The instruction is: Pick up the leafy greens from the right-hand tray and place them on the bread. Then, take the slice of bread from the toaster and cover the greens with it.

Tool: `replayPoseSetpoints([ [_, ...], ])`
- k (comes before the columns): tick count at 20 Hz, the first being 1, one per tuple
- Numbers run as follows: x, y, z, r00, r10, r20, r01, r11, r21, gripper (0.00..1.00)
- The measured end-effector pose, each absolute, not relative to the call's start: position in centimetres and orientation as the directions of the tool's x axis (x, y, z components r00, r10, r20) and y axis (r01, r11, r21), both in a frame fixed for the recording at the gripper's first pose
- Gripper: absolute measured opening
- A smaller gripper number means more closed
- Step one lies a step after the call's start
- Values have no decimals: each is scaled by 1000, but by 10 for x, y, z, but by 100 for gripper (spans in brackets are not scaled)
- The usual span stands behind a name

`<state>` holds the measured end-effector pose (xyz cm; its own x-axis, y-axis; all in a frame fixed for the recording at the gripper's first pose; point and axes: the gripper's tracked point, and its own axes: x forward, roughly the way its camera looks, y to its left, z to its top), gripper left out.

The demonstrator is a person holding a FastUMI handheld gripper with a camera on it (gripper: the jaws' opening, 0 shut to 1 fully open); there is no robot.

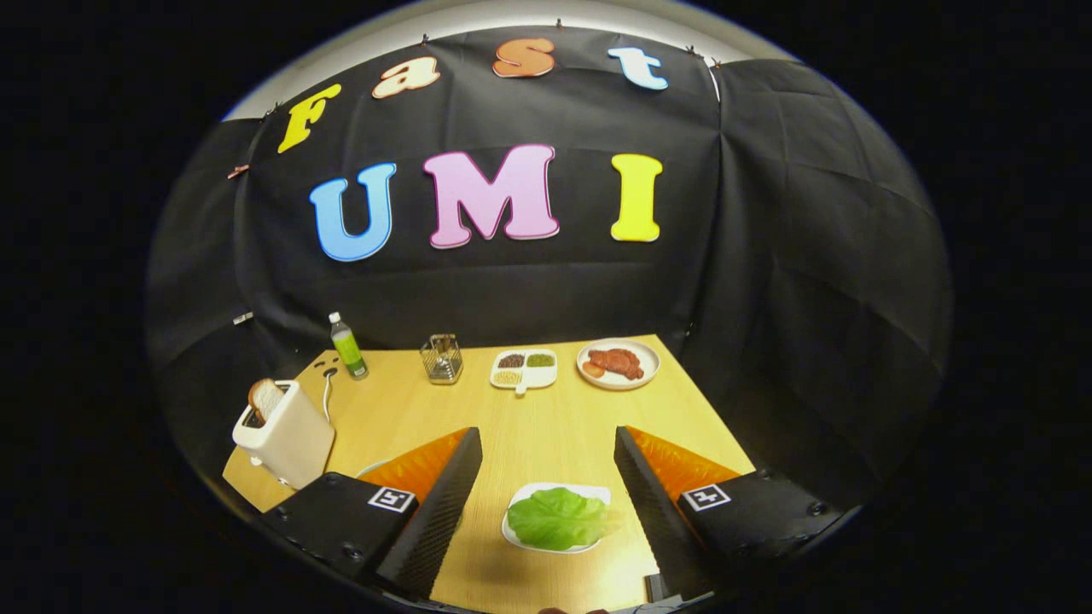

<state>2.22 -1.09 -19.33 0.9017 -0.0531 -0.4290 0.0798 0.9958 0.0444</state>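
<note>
I see bright green greens [558,518] on a white tray [597,493], on a pale wood-grain table [546,426]. My toaster [286,435] is cream, its bread [265,398] brown-crusted. A green bottle [348,345] has a white cap. A white plate [648,362] carries reddish-brown food [616,362]. A white divided dish [524,370] holds brown, green and tan fillings.

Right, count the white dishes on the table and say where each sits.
3. A tray with greens lies between the open fingers; beyond them, a divided dish and a round plate. Others may hide behind the fingers.
</note>
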Motion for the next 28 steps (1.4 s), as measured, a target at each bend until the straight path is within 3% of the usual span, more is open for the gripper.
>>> replayPoseSetpoints([
  [12,40,-14,-372,693,31,-720,-72,997,-27,98],
  [16,39,-26,-416,640,21,-768,-126,989,-77,98],
  [28,39,-22,-446,555,114,-824,-183,983,13,92],
])
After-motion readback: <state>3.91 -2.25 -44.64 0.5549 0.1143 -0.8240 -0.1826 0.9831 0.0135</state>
